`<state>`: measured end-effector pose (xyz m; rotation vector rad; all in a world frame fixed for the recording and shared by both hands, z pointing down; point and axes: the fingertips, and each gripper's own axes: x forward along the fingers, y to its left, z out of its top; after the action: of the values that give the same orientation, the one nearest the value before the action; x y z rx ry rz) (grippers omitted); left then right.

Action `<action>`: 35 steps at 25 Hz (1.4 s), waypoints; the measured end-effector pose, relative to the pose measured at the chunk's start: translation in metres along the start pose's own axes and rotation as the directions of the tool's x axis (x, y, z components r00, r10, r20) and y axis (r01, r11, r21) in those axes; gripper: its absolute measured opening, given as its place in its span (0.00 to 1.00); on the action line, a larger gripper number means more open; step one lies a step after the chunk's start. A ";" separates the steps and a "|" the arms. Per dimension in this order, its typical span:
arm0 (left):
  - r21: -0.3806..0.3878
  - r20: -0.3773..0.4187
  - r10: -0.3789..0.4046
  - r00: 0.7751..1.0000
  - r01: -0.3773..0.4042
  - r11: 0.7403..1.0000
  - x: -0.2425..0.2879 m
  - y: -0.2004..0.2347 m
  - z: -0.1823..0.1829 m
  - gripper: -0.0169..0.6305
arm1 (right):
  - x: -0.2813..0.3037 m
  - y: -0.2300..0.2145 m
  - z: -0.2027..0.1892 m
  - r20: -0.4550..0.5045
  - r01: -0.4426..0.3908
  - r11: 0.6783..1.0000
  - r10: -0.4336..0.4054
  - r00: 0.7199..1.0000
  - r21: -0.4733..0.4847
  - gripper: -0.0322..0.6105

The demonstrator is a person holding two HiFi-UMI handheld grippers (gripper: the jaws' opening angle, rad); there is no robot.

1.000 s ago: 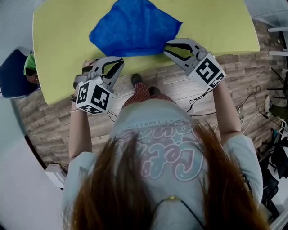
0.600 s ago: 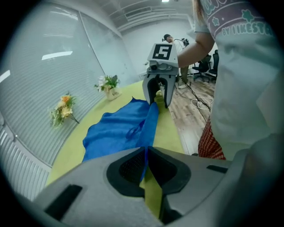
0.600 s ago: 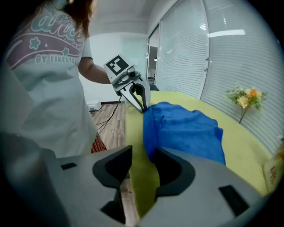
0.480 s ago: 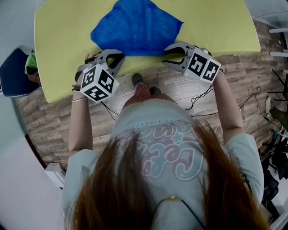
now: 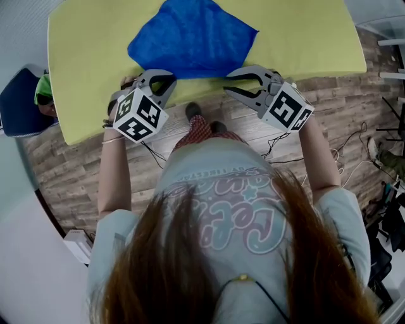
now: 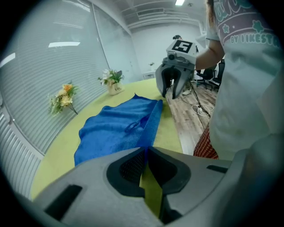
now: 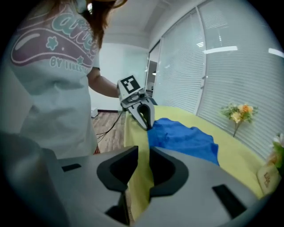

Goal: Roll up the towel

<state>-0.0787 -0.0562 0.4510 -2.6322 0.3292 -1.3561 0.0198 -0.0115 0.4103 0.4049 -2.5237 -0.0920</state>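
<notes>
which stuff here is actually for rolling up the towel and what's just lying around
For the job: towel, left gripper, right gripper, table under the towel.

Just lying about: flowers on the table, cables on the floor, blue chair.

We stand at a yellow-green table (image 5: 304, 38) on a wood-plank floor (image 5: 354, 101), with cables (image 6: 200, 107) trailing at the right. Blinds (image 6: 53, 66) cover the far windows behind flower bunches (image 6: 64, 95), and ceiling lights (image 6: 179, 2) glow.
</notes>
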 end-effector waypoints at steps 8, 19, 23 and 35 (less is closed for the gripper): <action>-0.035 0.011 -0.026 1.000 0.027 0.999 0.000 0.003 -0.001 0.06 | 0.029 -0.007 -0.024 -0.094 -0.031 0.999 0.032 0.995 0.013 0.24; 0.062 -0.029 -0.040 0.999 0.042 0.997 -0.010 0.000 -0.008 0.06 | 0.023 -0.023 -0.028 -0.150 -0.009 1.000 0.005 0.989 -0.026 0.18; 0.109 -0.039 -0.017 0.999 0.022 0.994 -0.006 0.002 -0.007 0.10 | 0.023 -0.025 -0.032 -0.162 0.012 0.997 -0.025 0.986 -0.079 0.21; 0.001 0.000 -0.055 0.999 0.055 0.999 -0.008 0.007 -0.005 0.13 | 0.018 -0.040 -0.035 -0.138 0.039 0.999 -0.034 0.990 0.033 0.11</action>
<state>-0.0885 -0.0614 0.4463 -2.6586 0.2582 -1.3724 0.0357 -0.0541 0.4425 0.4560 -2.3859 -0.0326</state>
